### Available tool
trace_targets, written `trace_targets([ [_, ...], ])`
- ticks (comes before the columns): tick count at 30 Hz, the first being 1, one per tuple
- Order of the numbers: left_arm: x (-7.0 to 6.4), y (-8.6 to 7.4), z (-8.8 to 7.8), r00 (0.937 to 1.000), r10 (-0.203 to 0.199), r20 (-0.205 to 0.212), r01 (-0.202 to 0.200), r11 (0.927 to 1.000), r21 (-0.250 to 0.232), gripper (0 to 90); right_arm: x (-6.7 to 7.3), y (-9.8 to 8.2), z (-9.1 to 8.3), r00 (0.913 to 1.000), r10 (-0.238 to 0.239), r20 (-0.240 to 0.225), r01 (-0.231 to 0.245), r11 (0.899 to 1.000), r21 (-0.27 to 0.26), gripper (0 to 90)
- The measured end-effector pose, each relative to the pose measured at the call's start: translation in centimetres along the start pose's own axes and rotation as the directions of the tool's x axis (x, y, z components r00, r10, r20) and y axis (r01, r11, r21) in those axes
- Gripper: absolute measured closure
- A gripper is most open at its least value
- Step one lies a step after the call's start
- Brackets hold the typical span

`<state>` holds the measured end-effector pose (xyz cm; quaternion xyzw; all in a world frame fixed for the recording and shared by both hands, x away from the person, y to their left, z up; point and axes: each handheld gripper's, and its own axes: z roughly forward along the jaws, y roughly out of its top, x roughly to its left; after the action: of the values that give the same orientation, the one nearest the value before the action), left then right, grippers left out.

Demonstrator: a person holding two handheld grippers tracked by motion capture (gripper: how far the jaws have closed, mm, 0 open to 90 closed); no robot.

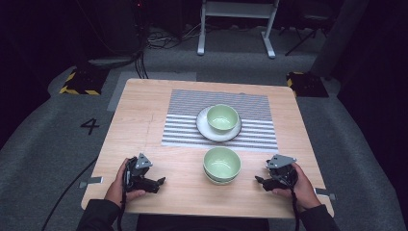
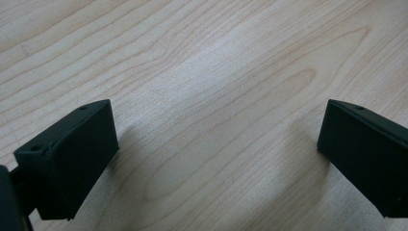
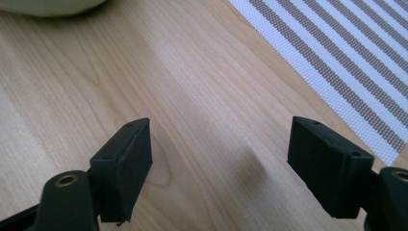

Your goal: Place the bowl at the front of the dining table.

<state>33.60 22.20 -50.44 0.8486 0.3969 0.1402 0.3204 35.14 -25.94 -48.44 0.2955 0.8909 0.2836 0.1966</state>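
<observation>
Surface: pale wooden table (image 1: 144,120) on grey carpet
Left gripper (image 1: 162,181): jaws wide apart, empty, low over bare wood
Right gripper (image 1: 257,180): jaws wide apart, empty, near the bowls
Bowls: stacked pale green ceramic bowls (image 1: 222,164) between both grippers, just off the striped woven placemat (image 1: 183,126)

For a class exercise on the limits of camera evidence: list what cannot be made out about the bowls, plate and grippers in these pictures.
- Near bowls: high view; the nesting hides how many are stacked.
- Plate: high view; the bowl on it covers its centre.
- Bowl: right gripper view; cut off by the top edge.
- Left gripper and right gripper: high view; too small and dark to judge the jaw gap.
</observation>
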Motion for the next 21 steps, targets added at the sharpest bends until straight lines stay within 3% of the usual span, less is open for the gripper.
trace_targets([
  [2, 0.0, 0.0, 0.0, 1.0, 0.0, 0.0, 0.0, 1.0, 0.0, 0.4, 0.0, -0.1, 0.0, 1.0, -0.004, 0.004, 0.004, 1.0, 0.001, 23.7],
  [11, 0.0, 0.0, 0.0, 1.0, 0.0, 0.002, 0.0, 1.0, 0.002, 0.4, -0.4, -1.5, -0.2, 0.9969, 0.065, -0.044, -0.066, 0.997, -0.037, 21.7],
  [21, 0.1, 0.0, 0.0, 1.0, 0.003, 0.004, -0.003, 1.0, 0.003, 0.4, -0.7, -3.5, -0.7, 0.9851, 0.139, -0.101, -0.148, 0.985, -0.087, 18.2],
])
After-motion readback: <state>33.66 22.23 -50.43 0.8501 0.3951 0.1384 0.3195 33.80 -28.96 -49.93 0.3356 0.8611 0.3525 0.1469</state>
